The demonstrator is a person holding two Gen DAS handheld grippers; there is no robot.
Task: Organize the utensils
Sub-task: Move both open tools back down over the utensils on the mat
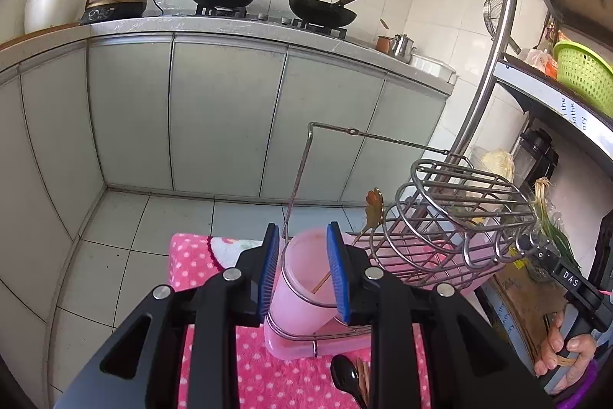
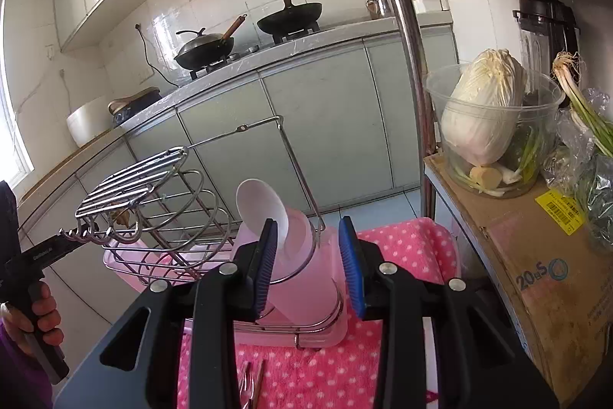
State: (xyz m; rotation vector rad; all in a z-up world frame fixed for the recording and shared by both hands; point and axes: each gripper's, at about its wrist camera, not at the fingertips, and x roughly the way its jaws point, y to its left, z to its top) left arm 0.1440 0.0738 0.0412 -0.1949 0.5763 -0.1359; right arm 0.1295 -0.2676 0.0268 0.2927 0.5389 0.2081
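Two grippers hang over a pink polka-dot towel [image 1: 268,382], and both sets of jaws stand spread with nothing pinched between them. In the left wrist view the left gripper [image 1: 302,273] frames a pale pink plastic cup [image 1: 306,278] sitting in the ring of a wire utensil rack [image 1: 452,217]; what looks like a thin wooden stick leans inside the cup, though I cannot say exactly what it is. At about five o'clock from that cup a black spoon [image 1: 346,380] lies on the towel with some brownish wooden pieces beside it, partly hidden by the gripper body. In the right wrist view the right gripper [image 2: 310,265] points at the same cup [image 2: 295,255], where a white spoon [image 2: 260,209] stands with its bowl up, at roughly eleven o'clock from the jaws. Low at six o'clock in that view a few slim metal and wooden utensils [image 2: 251,388] lie on the towel. By my reading, one item has been dropped into the holder and the hands are free for the next pick. That move calls for tipping a gripper downward to the loose pieces, closing on a single handle, then lifting it clear of the rack's wire frame into the cup.
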